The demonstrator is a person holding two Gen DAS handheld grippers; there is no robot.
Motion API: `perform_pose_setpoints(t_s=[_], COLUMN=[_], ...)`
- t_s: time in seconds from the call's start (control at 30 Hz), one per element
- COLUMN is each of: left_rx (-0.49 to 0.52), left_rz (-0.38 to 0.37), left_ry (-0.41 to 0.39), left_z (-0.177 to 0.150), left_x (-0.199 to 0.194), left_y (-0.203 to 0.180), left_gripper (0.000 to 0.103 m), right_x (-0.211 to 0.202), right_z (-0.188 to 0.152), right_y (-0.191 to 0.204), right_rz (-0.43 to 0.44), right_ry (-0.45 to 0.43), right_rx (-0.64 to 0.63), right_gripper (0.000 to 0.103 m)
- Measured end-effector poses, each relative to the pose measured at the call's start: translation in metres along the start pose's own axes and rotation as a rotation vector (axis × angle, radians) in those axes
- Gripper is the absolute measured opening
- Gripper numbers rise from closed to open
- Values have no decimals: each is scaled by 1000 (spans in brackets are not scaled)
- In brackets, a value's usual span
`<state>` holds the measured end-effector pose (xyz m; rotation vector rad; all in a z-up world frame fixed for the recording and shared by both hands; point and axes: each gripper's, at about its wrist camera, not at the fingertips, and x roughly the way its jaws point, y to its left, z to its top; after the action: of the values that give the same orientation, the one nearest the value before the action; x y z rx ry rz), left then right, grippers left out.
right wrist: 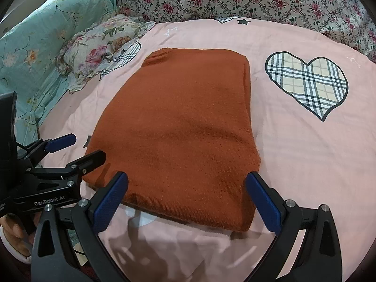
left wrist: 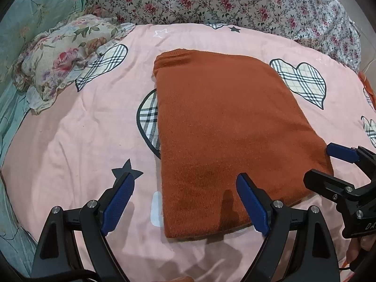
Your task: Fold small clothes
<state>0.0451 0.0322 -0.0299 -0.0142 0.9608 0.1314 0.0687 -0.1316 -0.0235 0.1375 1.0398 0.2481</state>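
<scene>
Since the orange sweater [left wrist: 218, 127] already lies as a neat, flat shape in the middle of the frame on the pink bed sheet [left wrist: 77, 141], most of the folding looks done. No sleeves stick out. Its near edge sits at the bottom of the frame, close to both tools. The left hand-held gripper [left wrist: 185, 202] is spread wide and holds nothing. The right hand-held gripper [right wrist: 186, 202] is spread wide too, and it is empty. Maybe one more fold from the near edge is left.
</scene>
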Motion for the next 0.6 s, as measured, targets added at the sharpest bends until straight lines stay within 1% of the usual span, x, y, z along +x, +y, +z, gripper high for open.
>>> perform_pose_setpoints(t_s=[0.6], left_rx=[3], left_rz=[-8], left_ry=[-10], left_z=[1], left_x=[-4], left_y=[-2], left_gripper=[91], right_x=[1], right_z=[1], right_y=[1], right_rz=[1], right_ry=[-3], right_rx=[-2], right_gripper=[100])
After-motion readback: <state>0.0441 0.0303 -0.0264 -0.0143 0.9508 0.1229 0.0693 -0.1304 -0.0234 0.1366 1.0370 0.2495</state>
